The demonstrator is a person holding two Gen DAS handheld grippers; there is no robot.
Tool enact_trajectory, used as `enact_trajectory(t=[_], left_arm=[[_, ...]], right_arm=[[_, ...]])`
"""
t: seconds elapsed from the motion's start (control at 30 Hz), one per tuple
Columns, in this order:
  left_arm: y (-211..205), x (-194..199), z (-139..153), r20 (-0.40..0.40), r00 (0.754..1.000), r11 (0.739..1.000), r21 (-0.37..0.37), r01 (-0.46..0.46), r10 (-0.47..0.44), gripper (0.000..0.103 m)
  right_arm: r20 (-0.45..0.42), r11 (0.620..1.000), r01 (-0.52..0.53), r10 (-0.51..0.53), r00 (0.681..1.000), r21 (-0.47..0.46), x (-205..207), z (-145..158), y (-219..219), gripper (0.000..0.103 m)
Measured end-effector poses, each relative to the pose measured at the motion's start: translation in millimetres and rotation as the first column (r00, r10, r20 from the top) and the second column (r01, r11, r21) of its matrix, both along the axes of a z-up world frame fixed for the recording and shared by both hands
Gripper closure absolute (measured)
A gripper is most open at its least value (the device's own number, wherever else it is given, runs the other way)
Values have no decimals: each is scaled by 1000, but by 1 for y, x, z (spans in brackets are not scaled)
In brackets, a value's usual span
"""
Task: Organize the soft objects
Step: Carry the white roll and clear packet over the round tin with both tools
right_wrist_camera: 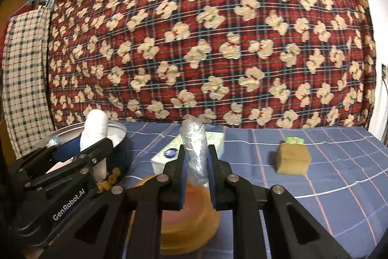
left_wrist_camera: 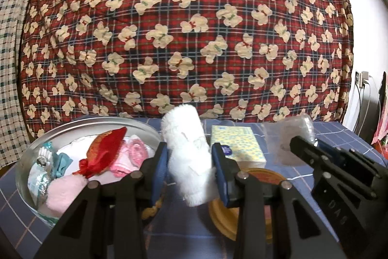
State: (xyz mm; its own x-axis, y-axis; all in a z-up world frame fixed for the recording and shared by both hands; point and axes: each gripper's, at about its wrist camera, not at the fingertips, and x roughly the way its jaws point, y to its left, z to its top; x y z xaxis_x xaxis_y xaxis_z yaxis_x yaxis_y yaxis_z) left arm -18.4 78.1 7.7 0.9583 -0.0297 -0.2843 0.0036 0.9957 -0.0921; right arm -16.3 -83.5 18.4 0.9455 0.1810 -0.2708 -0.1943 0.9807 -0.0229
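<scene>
My left gripper (left_wrist_camera: 190, 162) is shut on a white fluffy rolled towel (left_wrist_camera: 186, 152) and holds it upright, just right of a clear glass bowl (left_wrist_camera: 26, 162). The bowl holds a red pouch (left_wrist_camera: 104, 152), pink cloths (left_wrist_camera: 131, 157) and a teal item. My right gripper (right_wrist_camera: 197, 166) is shut on a clear plastic-wrapped soft roll (right_wrist_camera: 194, 149) above an orange lid (right_wrist_camera: 186, 217). The left gripper with the towel (right_wrist_camera: 94, 132) also shows in the right wrist view. The right gripper (left_wrist_camera: 305, 149) shows in the left wrist view with its wrapped roll (left_wrist_camera: 293, 135).
A yellow-patterned tissue pack (left_wrist_camera: 236, 147) lies behind the grippers on the blue checked cloth (right_wrist_camera: 327, 181). A tan sponge (right_wrist_camera: 293, 158) with a small green box (right_wrist_camera: 294, 139) behind it sits to the right. A red plaid bear quilt (left_wrist_camera: 189, 35) rises behind.
</scene>
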Motion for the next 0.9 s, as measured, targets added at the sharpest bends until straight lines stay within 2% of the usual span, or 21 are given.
enact_trajectory(t=[0.17,0.5,0.9], left_arm=[[18,1,0,1,1000,1000,-2,-30,30,67],[48,3,-2,0,997,997,-11,-81,81,67],[57,4,-2,-1,997,997,-11,-81,81,67]], right_arm=[[-7,999,-47,47,999,-19,7,-2,24,86],[-23,994,-108,109,994,15,22,-1,63,86],[-40,989,-139,140,989,45,30,-2,83,86]])
